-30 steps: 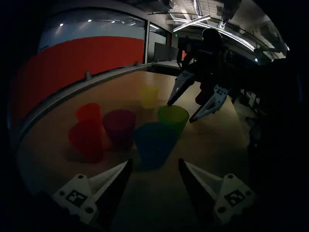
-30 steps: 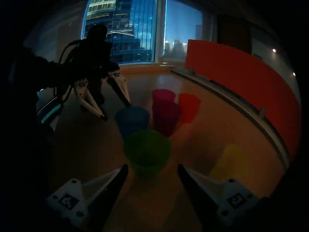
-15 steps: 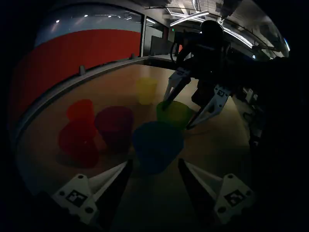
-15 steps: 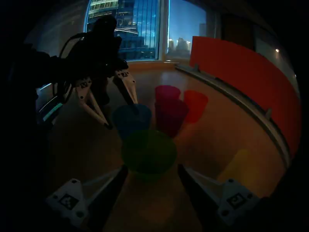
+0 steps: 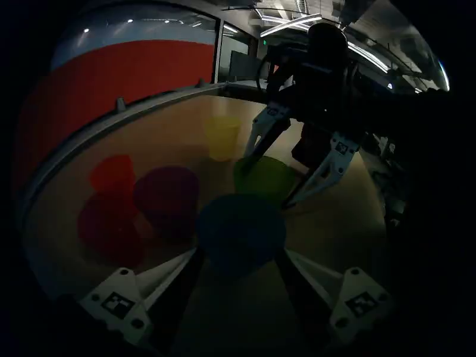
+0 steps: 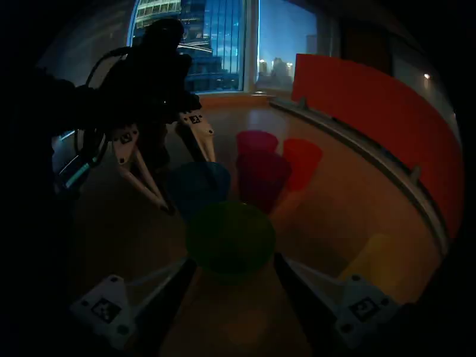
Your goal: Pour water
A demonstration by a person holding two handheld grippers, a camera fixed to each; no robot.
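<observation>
While both tools stand open, the left gripper (image 5: 238, 254) straddles the blue cup (image 5: 241, 235) and the right gripper (image 6: 233, 260) the green cup (image 6: 231, 238), mid-table (image 5: 178, 128). Risk: the cups crowd together, so a closing finger may topple the purple cup (image 5: 166, 191) just left.

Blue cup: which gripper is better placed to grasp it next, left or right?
Left. The left gripper stands open around the blue cup; the right gripper is around the green cup.
</observation>
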